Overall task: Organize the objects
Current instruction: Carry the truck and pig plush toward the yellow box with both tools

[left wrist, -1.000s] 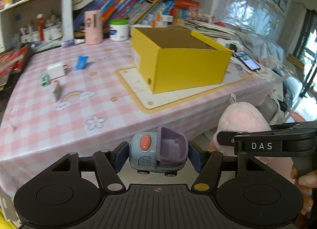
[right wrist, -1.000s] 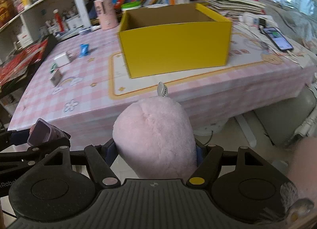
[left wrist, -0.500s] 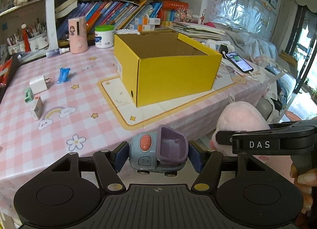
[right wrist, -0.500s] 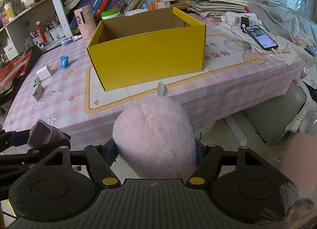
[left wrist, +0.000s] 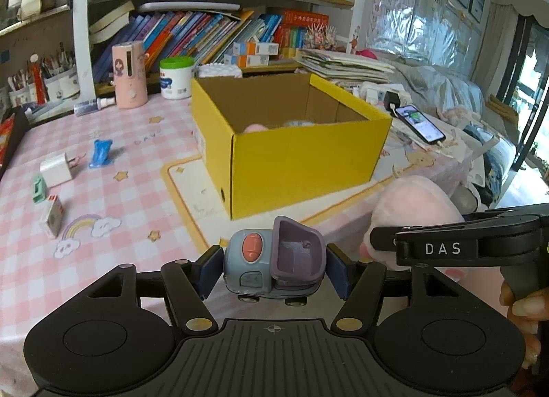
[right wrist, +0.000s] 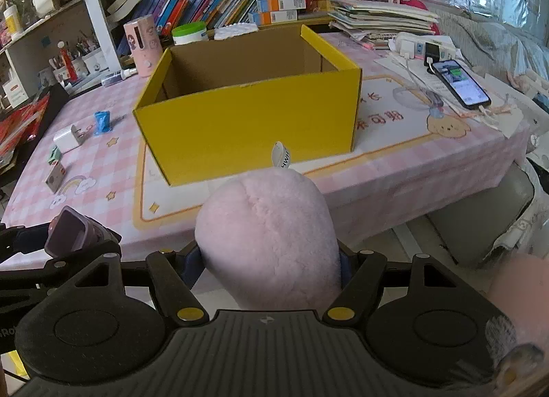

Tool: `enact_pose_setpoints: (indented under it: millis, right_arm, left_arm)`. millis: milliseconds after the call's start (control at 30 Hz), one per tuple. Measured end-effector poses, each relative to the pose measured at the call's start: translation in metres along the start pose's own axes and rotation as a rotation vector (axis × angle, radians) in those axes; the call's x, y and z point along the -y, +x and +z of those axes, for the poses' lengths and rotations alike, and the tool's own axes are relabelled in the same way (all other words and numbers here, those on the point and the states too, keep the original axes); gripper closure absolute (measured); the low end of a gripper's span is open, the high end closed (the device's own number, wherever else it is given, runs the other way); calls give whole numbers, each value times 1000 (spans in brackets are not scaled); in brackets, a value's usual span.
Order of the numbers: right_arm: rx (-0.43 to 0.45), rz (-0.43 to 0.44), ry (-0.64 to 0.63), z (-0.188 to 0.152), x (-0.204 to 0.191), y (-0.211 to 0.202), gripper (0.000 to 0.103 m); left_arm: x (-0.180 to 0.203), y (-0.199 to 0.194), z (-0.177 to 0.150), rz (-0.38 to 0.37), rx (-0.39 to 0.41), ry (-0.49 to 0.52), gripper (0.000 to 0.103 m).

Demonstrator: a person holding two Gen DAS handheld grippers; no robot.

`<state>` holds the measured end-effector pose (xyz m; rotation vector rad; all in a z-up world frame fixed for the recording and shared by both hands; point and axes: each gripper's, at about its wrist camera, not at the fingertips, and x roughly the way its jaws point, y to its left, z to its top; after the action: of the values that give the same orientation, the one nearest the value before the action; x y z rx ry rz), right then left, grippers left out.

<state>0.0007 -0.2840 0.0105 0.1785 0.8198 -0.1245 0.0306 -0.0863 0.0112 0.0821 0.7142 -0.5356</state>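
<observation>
My left gripper [left wrist: 274, 271] is shut on a small grey-blue toy truck [left wrist: 274, 261] with a purple bucket, held above the table's near edge. My right gripper [right wrist: 269, 264] is shut on a pink plush toy [right wrist: 267, 242] with a white tag, held in front of the table. An open yellow cardboard box [left wrist: 298, 160] stands on a mat ahead of both grippers; it also shows in the right wrist view [right wrist: 250, 122]. Pink and pale objects peek over its front wall in the left wrist view. The plush [left wrist: 415, 204] and the right gripper show at the left wrist view's right.
On the pink checked tablecloth [left wrist: 113, 197] to the left lie a white charger [left wrist: 56, 168], a blue clip [left wrist: 101, 153], a green piece [left wrist: 39, 189] and a small card box [left wrist: 53, 215]. A phone [right wrist: 459, 82] lies right of the box. Bookshelves stand behind.
Both grippers have risen and moved closer to the table, so the box looks larger and its inside shows. Both still hold their toys.
</observation>
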Motion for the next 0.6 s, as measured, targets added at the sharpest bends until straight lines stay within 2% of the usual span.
enact_pose_setpoints:
  millis: [267,600]
  right_arm:
    - [45,19,1,39,17,8,34]
    - [225,48,-37,110,39,8,34]
  left_arm:
    - [3,17,33,25,59,-1,39]
    - [20,47,89,80,163,63,39]
